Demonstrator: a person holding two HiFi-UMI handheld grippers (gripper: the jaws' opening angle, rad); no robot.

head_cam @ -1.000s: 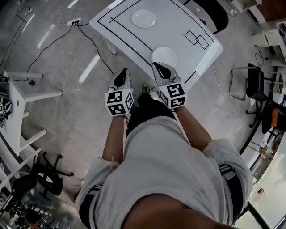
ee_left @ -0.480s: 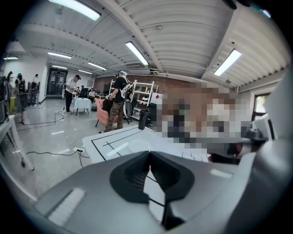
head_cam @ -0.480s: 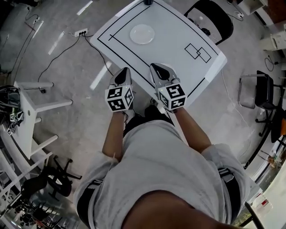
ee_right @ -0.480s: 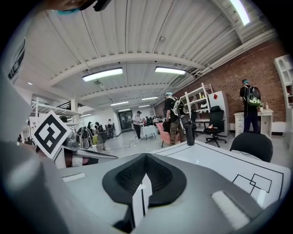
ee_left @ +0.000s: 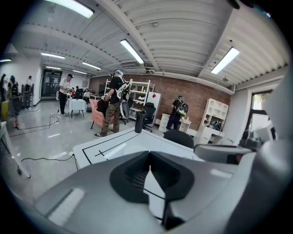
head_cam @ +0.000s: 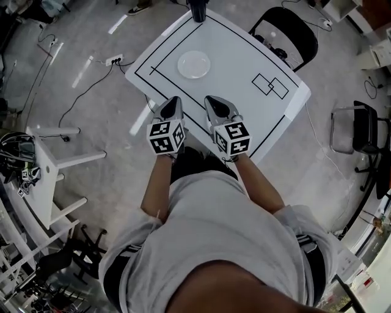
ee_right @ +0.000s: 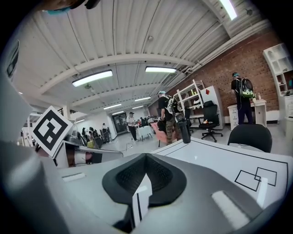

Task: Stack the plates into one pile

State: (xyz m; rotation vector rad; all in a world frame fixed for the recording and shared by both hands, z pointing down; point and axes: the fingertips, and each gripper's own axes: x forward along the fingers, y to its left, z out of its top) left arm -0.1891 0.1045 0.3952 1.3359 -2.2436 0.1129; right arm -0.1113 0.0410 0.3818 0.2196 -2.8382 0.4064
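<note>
A white plate (head_cam: 193,64) lies on the white table (head_cam: 244,55), inside its black-lined rectangle toward the far left. No other plate shows in any view. My left gripper (head_cam: 173,101) and right gripper (head_cam: 211,100) hang side by side over the table's near edge, well short of the plate. Both point toward the table. In the left gripper view the left gripper (ee_left: 149,167) is shut with nothing between its jaws. In the right gripper view the right gripper (ee_right: 145,172) is likewise shut and empty.
A dark bottle (head_cam: 197,9) stands at the table's far edge, and a black chair (head_cam: 287,30) sits behind the table on the right. Two small outlined rectangles (head_cam: 270,85) mark the table's right side. A white bench (head_cam: 52,156) and floor cables (head_cam: 79,85) lie left. People stand far off (ee_left: 112,105).
Both grippers have moved forward to the table's near edge, staying shut. A second plate that lay by the right gripper a second ago no longer shows.
</note>
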